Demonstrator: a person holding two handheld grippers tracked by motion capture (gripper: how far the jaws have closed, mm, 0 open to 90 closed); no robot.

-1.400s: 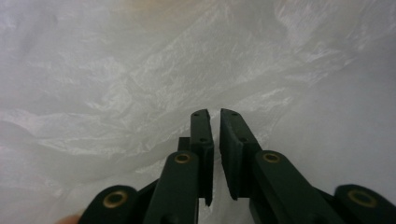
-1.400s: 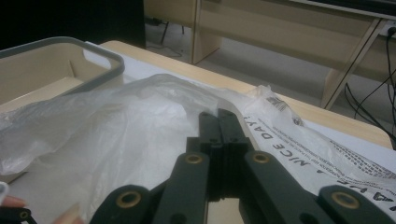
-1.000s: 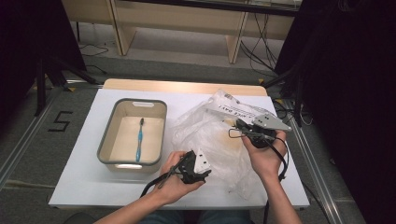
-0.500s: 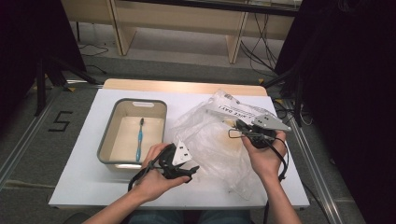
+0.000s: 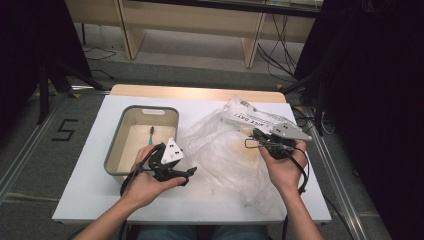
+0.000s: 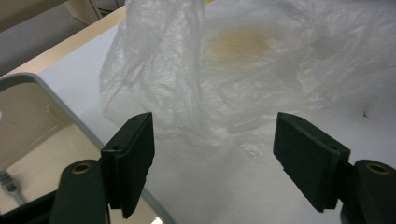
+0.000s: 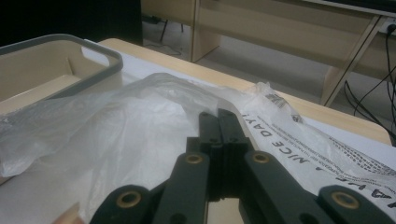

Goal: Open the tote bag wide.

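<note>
A: Left gripper [image 5: 187, 173] sits near the front of the white worktop [image 5: 90, 190], just right of the grey tub [image 5: 114, 155]. Its fingers [image 6: 130, 161] have just been opening and stand wide apart, with nothing between them.

B: And the clear plastic bag [image 5: 220, 150]?

A: Crumpled across the middle and right of the worktop, just beyond those open fingers. From the left gripper view, the bag's near edge lies a little past the fingertips, not touching them. There's a brownish patch [image 6: 240, 42] showing through the plastic.

B: The right gripper [image 5: 252, 134]?

A: On the right, at the bag's far right part. Its fingers [image 7: 219, 126] are pressed together; whether a fold of plastic is pinched between them, I cannot tell.

B: Anything in the tub?

A: A blue-handled toothbrush [image 5: 150, 137] lying on its floor.
</note>
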